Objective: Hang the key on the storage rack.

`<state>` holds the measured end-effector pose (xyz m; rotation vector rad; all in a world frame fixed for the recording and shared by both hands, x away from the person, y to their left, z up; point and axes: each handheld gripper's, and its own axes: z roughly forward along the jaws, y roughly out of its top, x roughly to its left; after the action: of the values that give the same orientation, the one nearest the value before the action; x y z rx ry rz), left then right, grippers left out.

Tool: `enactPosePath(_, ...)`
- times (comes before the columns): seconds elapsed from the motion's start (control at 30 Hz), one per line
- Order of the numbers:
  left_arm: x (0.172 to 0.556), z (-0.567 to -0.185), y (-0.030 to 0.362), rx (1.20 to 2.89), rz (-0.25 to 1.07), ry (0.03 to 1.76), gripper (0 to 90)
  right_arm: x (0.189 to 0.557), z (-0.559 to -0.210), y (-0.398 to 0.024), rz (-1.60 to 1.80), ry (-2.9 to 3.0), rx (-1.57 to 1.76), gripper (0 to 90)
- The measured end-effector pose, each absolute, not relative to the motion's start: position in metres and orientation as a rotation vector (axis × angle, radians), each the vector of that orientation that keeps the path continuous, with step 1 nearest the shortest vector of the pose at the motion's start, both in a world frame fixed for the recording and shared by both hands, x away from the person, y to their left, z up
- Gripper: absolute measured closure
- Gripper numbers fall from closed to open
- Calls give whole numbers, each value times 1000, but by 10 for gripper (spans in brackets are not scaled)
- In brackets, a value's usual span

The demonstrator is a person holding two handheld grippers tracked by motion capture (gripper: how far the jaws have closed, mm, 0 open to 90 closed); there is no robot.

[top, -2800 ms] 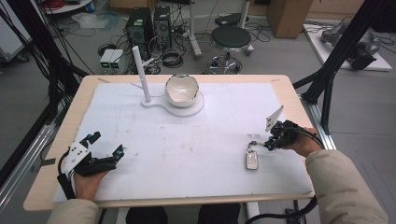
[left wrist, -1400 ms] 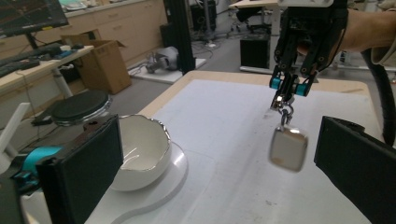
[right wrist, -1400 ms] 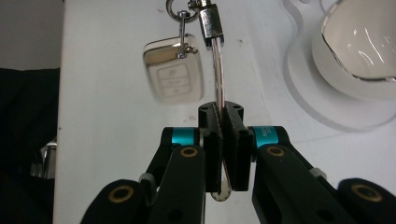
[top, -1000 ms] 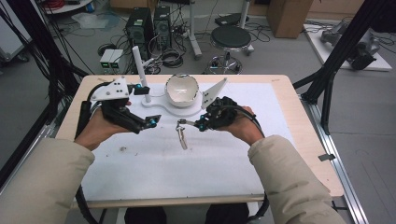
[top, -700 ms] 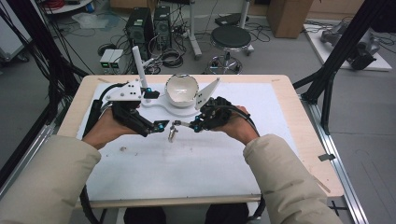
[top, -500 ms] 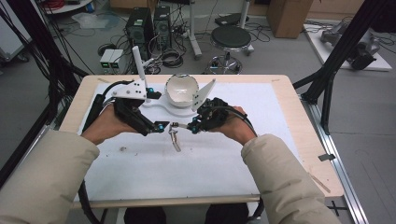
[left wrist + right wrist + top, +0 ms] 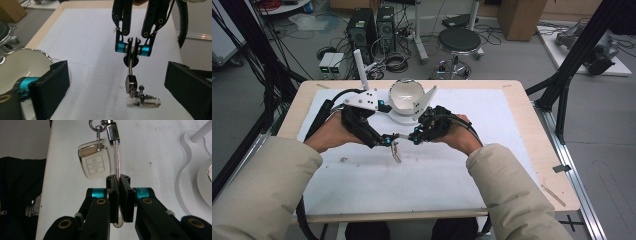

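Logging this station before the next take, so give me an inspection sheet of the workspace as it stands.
Surface: white mat on a wooden table, faint smudges.
Job's things: car key fob hanging from a metal loop.
Clutter: white stand with bowl.
Grippers: right gripper shut on the loop; left gripper open, jaws either side of the fob.
Cables: black leads trail from both grippers.
Surroundings: stool, computer towers, floor cables.

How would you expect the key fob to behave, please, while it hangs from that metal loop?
The key fob probably swings: it dangles by a small ring off the metal loop pinched in the right gripper. Its glossy shell looks slippery and rigid.
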<state>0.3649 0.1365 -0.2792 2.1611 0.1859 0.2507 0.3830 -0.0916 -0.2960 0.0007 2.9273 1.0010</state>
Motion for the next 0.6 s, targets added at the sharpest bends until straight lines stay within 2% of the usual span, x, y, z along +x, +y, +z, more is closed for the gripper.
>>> enactPosePath(0.43,367,-291,122,2249,218,164,134,382,-297,-89,999,2934,0,872)
enactPosePath(0.6,366,-293,119,2280,217,148,221,383,-297,-90,1001,2932,-2,871)
